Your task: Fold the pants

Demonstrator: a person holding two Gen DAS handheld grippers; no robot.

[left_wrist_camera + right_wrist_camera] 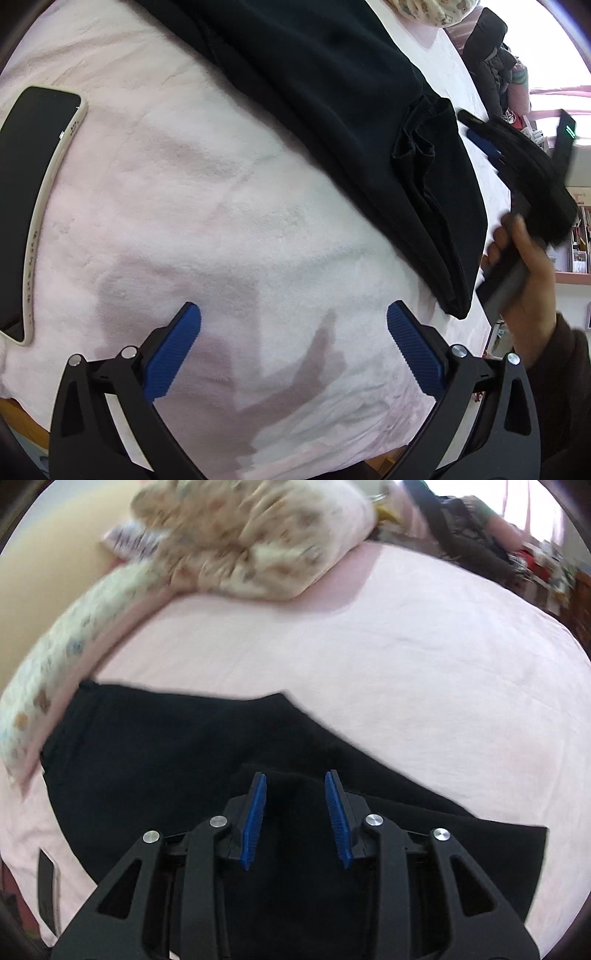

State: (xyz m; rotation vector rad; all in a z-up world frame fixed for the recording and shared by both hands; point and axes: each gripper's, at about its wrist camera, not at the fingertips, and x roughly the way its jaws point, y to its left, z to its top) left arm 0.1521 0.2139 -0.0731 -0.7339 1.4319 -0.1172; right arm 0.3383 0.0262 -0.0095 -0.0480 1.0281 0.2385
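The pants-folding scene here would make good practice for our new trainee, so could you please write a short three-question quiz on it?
1. True or false: the left gripper is clamped on the black pants.
2. What lies on the pink blanket at the left edge of the left wrist view? A) a remote B) a phone C) a book
3. Fill in: in the right wrist view, the right gripper is over the ____.

Key
1. False. Its jaws stand wide apart over bare blanket, with nothing between them.
2. B, the phone in a pale case.
3. Black pants; there is a gap between the blue pads and no cloth is visibly pinched.
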